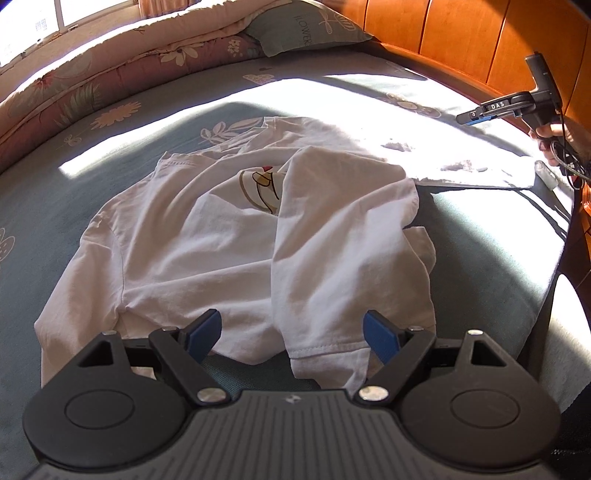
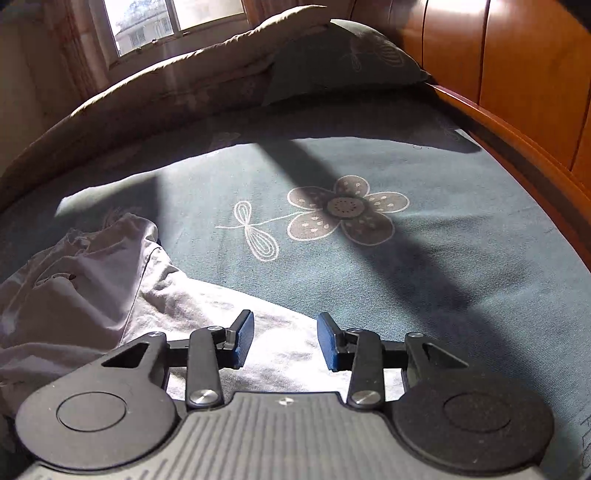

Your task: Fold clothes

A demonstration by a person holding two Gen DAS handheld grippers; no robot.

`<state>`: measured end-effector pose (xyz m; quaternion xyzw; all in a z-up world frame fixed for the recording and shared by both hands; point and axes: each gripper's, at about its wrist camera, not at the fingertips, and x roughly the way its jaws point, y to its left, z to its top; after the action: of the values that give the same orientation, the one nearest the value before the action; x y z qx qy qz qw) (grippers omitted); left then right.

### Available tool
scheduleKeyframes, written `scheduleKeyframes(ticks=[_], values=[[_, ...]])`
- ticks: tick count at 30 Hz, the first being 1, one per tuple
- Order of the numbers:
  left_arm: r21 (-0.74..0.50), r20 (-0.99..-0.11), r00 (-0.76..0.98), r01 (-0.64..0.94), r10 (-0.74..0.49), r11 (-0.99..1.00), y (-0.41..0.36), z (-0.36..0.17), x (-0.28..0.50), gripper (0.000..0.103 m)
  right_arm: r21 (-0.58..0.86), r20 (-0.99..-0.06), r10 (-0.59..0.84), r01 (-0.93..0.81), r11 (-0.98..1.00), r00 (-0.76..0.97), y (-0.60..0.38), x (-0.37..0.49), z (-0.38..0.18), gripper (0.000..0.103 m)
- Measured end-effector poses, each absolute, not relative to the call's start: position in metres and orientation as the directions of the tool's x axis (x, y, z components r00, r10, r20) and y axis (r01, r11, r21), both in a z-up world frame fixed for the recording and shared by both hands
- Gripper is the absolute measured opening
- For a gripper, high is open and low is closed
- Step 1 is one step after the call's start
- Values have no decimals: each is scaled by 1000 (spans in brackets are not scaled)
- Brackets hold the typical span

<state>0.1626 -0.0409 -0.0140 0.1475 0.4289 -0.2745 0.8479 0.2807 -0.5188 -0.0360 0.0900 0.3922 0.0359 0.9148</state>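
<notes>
White T-shirt (image 1: pixel 221 236) lies on bed sheet (image 1: pixel 480 236), one side flap folded over chest print. Long axis runs away from left gripper (image 1: pixel 291 332). Left jaws wide, empty, hem just ahead: nearer. Right gripper (image 2: pixel 286 341) part-open, empty, over sunlit far edge.

- A white T-shirt (image 1: pixel 207 236) lies rumpled on the blue-green flowered bedsheet (image 1: pixel 48 221), one side folded over its printed front.
- The left gripper (image 1: pixel 293 334) hovers at the near hem of the T-shirt, jaws wide apart, blue pads (image 1: pixel 205 332) clear of the cloth.
- Beyond the T-shirt's far right corner, the right gripper (image 1: pixel 469 119) is held above the sheet by a hand (image 1: pixel 550 138).
- A floral quilt (image 1: pixel 110 62) and a pillow (image 1: pixel 306 26) lie past the T-shirt.
- A wooden headboard (image 1: pixel 461 40) stands right of the pillow.
</notes>
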Motion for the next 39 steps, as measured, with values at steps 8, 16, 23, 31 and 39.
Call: scheduleKeyframes(ticks=[8, 16, 23, 31, 39], values=[[-27, -786, 516, 523, -341, 852, -39, -16, 168, 85, 275, -685, 312, -163, 947, 658, -429, 380, -62, 13], [-84, -771, 531, 460, -350, 884, -41, -32, 173, 89, 345, -704, 482, -342, 874, 522, -360, 382, -98, 14], [-89, -770, 532, 457, -352, 885, -43, -38, 177, 89, 335, -659, 529, -421, 843, 535, -371, 364, -70, 17], [-108, -780, 520, 437, -348, 893, -44, -46, 179, 90, 191, -662, 231, -137, 972, 713, -439, 396, -78, 20], [-112, -786, 512, 432, -346, 895, -45, -49, 181, 90, 115, -677, 305, -313, 943, 670, -374, 393, -97, 18]])
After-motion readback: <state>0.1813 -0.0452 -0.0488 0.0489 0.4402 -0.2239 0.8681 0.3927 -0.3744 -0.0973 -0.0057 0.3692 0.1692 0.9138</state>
